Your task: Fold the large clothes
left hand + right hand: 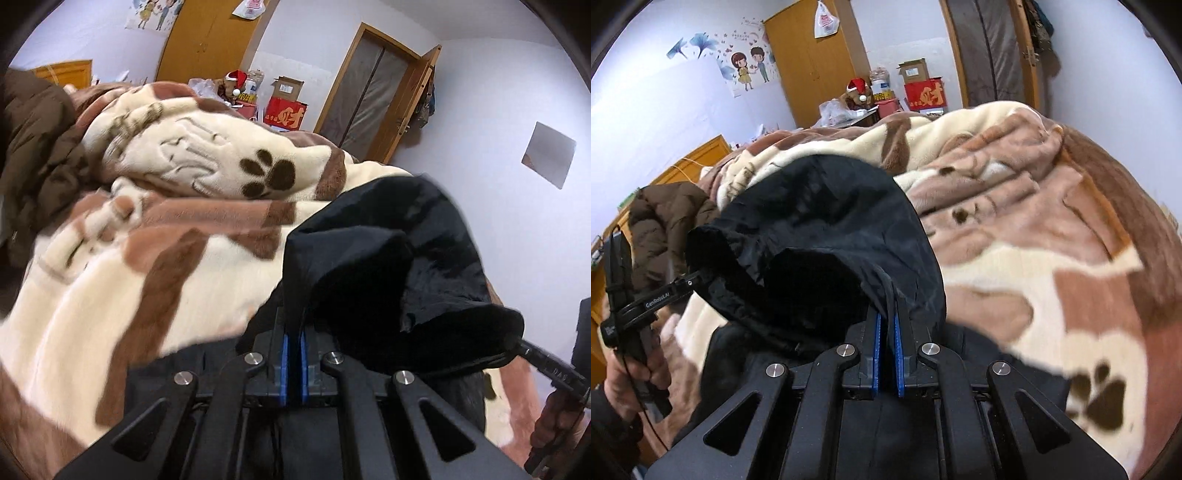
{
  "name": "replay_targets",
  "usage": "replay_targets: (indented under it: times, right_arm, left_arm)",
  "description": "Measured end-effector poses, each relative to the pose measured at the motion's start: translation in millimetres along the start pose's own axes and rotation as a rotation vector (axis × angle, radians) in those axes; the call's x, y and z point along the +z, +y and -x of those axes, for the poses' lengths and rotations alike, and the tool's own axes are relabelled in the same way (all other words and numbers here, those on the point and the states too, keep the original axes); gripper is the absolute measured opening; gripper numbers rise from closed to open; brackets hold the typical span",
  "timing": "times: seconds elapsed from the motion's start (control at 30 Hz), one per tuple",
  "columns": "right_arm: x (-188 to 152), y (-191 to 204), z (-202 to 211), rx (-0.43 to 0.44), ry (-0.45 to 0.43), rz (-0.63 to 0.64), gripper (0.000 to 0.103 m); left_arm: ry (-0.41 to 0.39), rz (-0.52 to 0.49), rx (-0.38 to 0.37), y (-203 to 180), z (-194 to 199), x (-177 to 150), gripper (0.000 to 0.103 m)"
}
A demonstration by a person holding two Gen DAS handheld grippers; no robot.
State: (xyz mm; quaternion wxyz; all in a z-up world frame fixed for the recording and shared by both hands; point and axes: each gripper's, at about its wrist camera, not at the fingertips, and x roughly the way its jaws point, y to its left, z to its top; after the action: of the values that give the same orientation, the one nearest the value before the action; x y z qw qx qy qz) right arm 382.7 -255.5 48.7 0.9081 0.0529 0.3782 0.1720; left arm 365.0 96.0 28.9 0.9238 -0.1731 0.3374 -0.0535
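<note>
Both hand-held grippers, L (294,325) & R (886,314), clamped on black garment (388,240), hem sideways.

Cream-and-brown paw-print blanket (155,206) spread over the bed, brown puffer jacket (665,214) bunched at its far edge, red box (925,94) beyond, wooden wardrobe (809,62), cartoon wall sticker (750,68), wooden door frame (354,74)

Pale walls (646,110), a wooden wardrobe (812,74) and a door (373,85) stand behind the blanket-covered bed (1052,240).
</note>
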Motion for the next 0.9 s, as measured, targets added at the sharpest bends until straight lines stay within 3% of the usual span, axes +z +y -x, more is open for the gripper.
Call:
replay_targets:
  times: [0.23, 0.5, 0.6, 0.73, 0.9]
  right_arm:
    - [-78, 0, 14, -0.009, 0.117, -0.057, 0.006]
    - [-124, -10, 7, -0.014, 0.264, -0.098, 0.006]
    - [-128, -9, 20, -0.008, 0.256, -0.098, 0.014]
    - [-121, -1, 40, 0.008, 0.199, -0.083, 0.017]
    - [-90, 27, 33, 0.038, 0.112, -0.043, 0.02]
  left_arm:
    - [0.096, 0.083, 0.013, 23, 28, -73, 0.005]
    - [0.216, 0.085, 0.083, 35, 45, -128, 0.012]
    - [0.216, 0.083, 0.09, 38, 65, -138, 0.012]
    - [0.171, 0.067, 0.103, 34, 87, -133, 0.012]
    - [0.11, 0.017, 0.033, 1, 80, -105, 0.015]
